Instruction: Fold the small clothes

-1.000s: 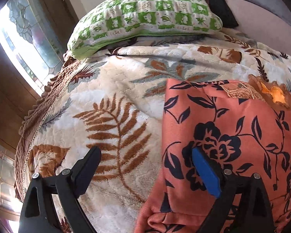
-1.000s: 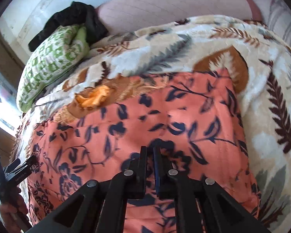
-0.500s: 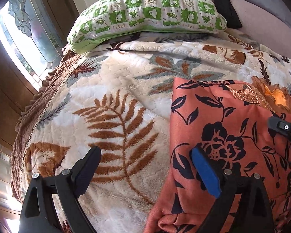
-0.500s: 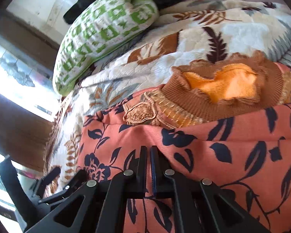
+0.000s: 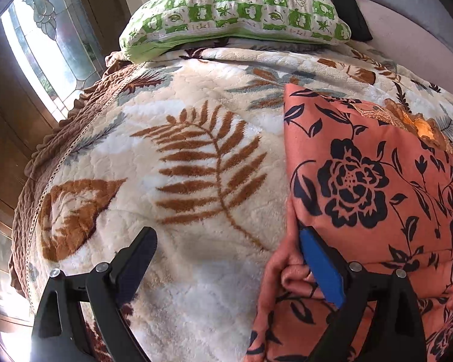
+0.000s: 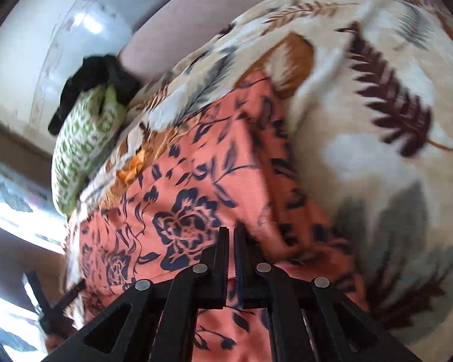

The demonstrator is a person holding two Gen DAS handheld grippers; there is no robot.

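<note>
Since the earlier frame, right claw (image 6: 231,242) swung rightward, clamped shut, seemingly empty. Coral floral garment (image 5: 377,187) lies folded, right of frame; bare bedspread (image 5: 196,166) left. Left claw (image 5: 226,259) gapes, empty.

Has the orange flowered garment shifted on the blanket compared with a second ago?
Yes. In the left wrist view the orange flowered garment has slid right, away from the brown fern leaf on the blanket.

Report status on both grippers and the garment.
Left gripper open at the floral garment's edge. Right gripper shut over the garment, grip unclear. Brown knit piece lies beyond it.
</note>
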